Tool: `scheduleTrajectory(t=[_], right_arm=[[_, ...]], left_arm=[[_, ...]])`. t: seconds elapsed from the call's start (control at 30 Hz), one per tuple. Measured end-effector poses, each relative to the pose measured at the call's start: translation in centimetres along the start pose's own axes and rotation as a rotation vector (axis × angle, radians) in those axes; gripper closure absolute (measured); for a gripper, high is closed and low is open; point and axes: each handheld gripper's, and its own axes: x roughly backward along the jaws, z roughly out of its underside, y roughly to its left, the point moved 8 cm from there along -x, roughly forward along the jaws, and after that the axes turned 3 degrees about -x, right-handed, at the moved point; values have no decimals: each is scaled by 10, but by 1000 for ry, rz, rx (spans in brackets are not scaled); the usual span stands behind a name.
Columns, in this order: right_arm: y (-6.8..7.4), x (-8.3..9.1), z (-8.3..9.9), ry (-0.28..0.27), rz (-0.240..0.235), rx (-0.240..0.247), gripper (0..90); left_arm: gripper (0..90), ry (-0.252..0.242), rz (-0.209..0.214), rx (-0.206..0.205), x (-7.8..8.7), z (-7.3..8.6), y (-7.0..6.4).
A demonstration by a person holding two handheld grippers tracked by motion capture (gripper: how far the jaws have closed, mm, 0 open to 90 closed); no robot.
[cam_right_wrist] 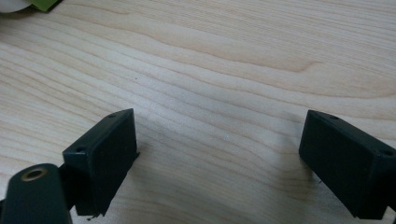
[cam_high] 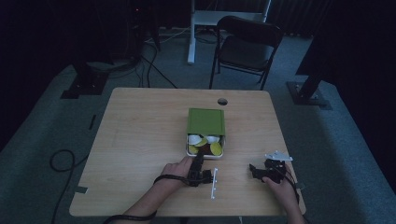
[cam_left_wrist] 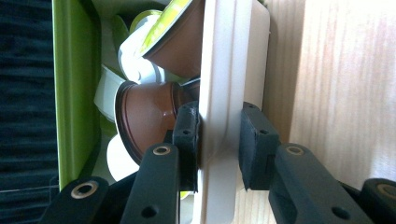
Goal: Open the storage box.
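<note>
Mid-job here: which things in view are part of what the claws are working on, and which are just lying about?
In play:
- white plastic tray, its rim pinched by the left claw
- green box sleeve over the tray
- brown coffee capsules with yellow-green and white lids in the tray

Idle:
- right claw, open over bare wooden table
- black folding chair

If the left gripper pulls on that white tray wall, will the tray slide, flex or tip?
The white tray probably slides easily: it rests on smooth wood. Its thin wall, clamped by the left gripper, looks like moulded plastic, so may flex slightly. The loose coffee capsules look light and would likely shift.
</note>
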Motion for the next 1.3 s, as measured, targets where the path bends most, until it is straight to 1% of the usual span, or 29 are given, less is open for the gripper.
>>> scheduleTrajectory(t=[0.37, 0.6, 0.9, 1.17, 1.3], right_arm=[[0, 0, 0, 0, 0, 0, 109], [0, 0, 0, 0, 0, 0, 109], [0, 0, 0, 0, 0, -1, 109], [0, 0, 0, 0, 0, -1, 109], [0, 0, 0, 0, 0, 0, 109]], left_arm=[[718, -5, -2, -14, 12, -2, -5], [718, -12, 1, -17, 24, -3, -9], [719, -24, 1, -35, 36, -5, -14], [719, -32, 9, -49, 46, -7, -18], [719, -40, 16, -53, 51, -10, -23]])
